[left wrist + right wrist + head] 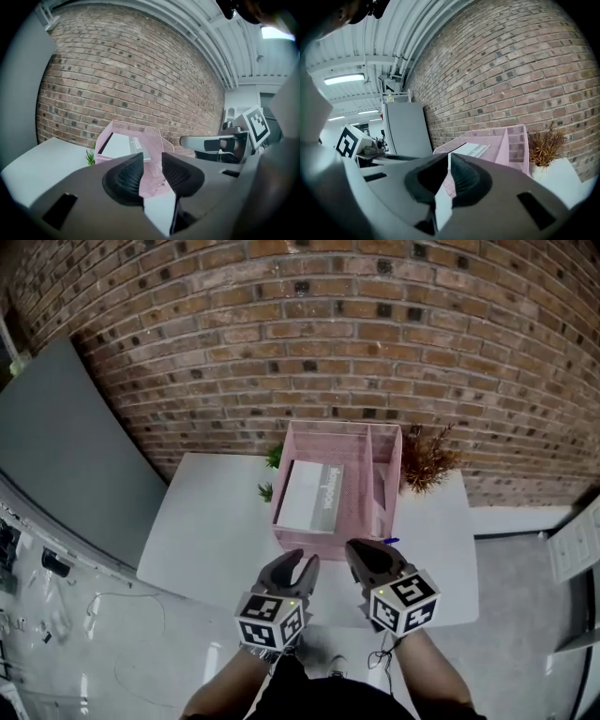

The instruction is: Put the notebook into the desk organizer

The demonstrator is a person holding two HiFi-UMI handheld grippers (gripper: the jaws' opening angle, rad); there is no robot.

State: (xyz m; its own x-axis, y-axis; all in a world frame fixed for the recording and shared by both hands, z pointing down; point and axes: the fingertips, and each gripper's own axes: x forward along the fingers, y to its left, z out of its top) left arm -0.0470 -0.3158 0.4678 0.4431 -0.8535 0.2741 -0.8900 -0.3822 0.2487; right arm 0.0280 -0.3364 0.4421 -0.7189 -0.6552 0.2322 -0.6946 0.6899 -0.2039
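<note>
A pink mesh desk organizer (319, 542) stands on the white table (206, 521) by the brick wall. The white and grey notebook (309, 495) lies inside its wide left compartment, leaning on the back. The left gripper view shows the notebook (123, 144) in the organizer (152, 140) ahead; the right gripper view shows the notebook (473, 150) in the organizer (515, 145) too. My left gripper (298, 563) (152, 164) is open and empty, just short of the organizer's front wall. My right gripper (361, 554) (449, 161) is beside it, jaws together, holding nothing.
A dried brown plant (427, 460) stands right of the organizer, and a small green plant (272, 460) at its back left. Something small and blue (389, 542) lies by the organizer's front right corner. A grey panel (66, 456) leans at the left.
</note>
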